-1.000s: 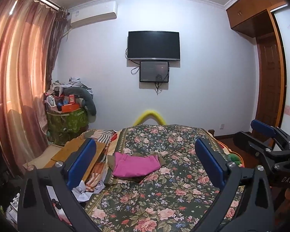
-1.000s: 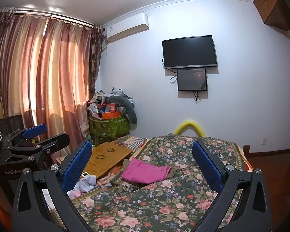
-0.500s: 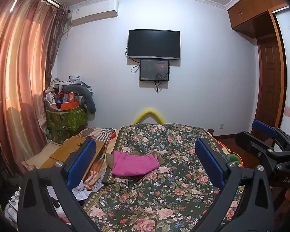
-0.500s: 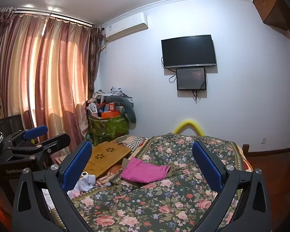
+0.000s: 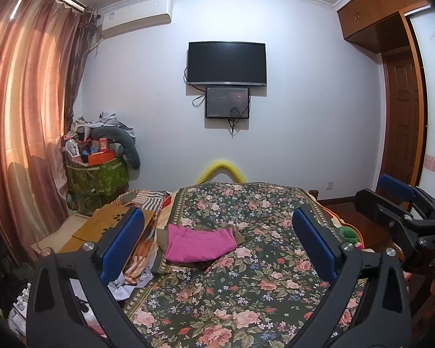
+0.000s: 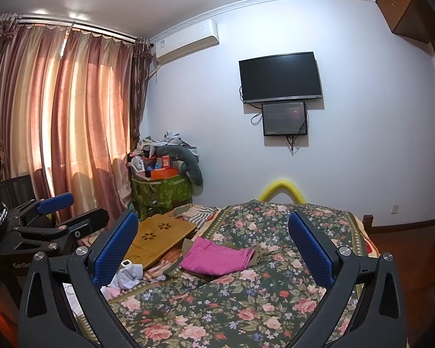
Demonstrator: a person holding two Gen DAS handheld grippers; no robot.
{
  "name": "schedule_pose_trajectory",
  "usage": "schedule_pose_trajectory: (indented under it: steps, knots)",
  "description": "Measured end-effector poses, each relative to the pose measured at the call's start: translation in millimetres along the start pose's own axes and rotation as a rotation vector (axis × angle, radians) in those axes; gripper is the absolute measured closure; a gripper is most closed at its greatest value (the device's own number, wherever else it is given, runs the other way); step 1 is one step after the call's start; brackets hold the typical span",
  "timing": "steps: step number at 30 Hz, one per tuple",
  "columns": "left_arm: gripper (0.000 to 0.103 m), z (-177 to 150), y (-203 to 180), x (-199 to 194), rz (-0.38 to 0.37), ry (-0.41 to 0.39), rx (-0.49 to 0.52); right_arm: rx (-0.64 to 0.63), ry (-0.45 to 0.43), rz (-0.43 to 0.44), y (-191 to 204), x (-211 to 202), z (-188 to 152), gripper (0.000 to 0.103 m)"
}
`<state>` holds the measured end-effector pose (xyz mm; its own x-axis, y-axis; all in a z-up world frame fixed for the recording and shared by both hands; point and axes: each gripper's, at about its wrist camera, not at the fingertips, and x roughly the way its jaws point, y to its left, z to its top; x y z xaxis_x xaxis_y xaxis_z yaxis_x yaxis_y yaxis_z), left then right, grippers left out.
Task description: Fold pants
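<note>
Bedroom w/ floral bedspread [image 5: 246, 284], folded pink pants [image 5: 198, 243] on it, wall TV [image 5: 226, 63]

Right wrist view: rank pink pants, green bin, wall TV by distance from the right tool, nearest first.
From the right tool:
1. pink pants, folded on the bed, just ahead.
2. green bin, left corner by the curtain.
3. wall TV, high on the far wall.

We see only the edges of an olive garment [image 5: 240, 236] showing from under the folded pink pants [image 5: 198, 245], so its shape is hidden. The right tool [image 5: 403, 203] is cut off by the left view's edge, and the small wall screen's [image 6: 284, 118] text is too small for us to read.
</note>
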<state>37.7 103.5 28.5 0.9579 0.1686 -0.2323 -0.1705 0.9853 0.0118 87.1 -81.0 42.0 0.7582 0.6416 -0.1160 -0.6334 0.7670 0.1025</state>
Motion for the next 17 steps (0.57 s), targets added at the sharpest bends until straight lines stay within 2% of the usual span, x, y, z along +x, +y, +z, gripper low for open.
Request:
schedule_pose_trajectory:
  steps: [17]
  knots:
    - [0.0,-4.6,-1.2,10.0,-0.02,0.029,-0.008,0.023,0.009,-0.018,-8.0,3.6,-3.8,0.0]
